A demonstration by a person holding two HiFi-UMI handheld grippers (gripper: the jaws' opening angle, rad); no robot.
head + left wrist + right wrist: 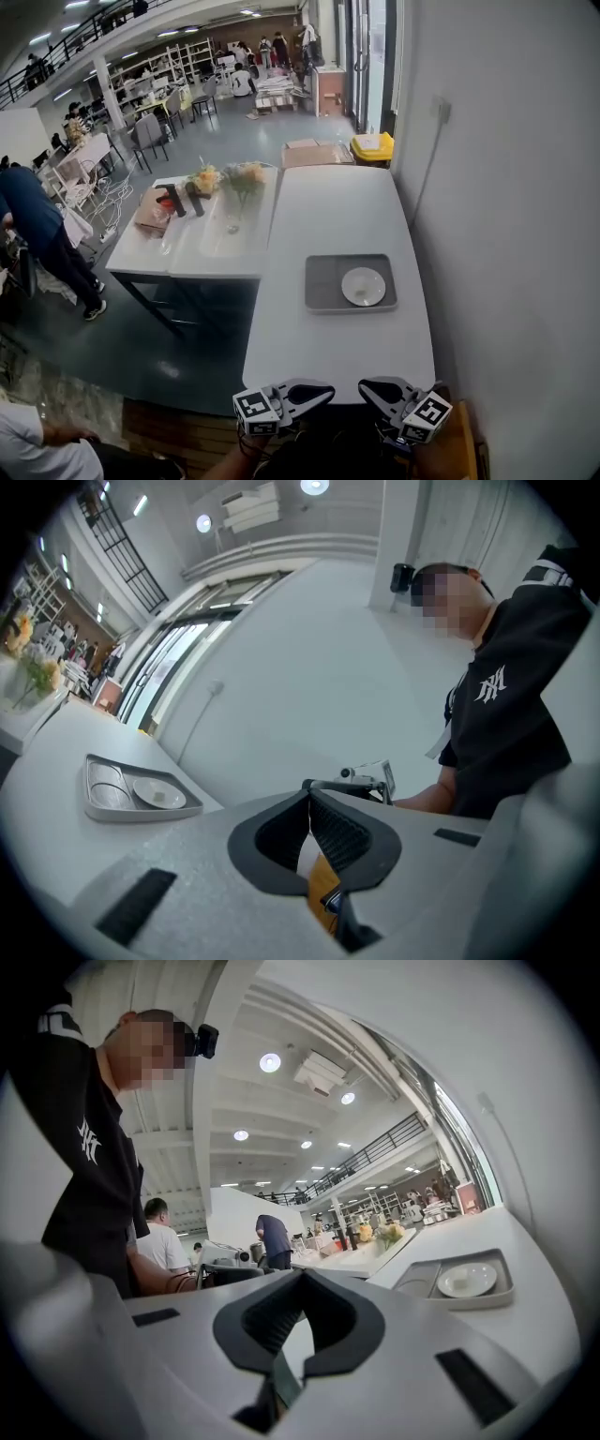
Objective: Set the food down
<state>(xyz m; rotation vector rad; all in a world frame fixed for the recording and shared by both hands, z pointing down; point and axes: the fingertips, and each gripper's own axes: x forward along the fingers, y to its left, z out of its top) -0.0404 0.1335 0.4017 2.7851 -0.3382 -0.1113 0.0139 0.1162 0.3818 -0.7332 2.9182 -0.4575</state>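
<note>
Food: a small pale morsel (159, 795), too small to identify, lies on a round white plate (363, 286). The plate sits in the right compartment of a grey rectangular tray with rounded corners (323, 281). The tray rests flat on the long white worktop (337, 216), close to its right edge and nearer the near edge than the far one.

My left claw (314, 394): jaws together, empty. My right claw (375, 391): jaws pressed together too, holding nothing. Both are held level at the worktop's near edge, tips turned toward each other, near but not touching, well apart from the tray.
</note>
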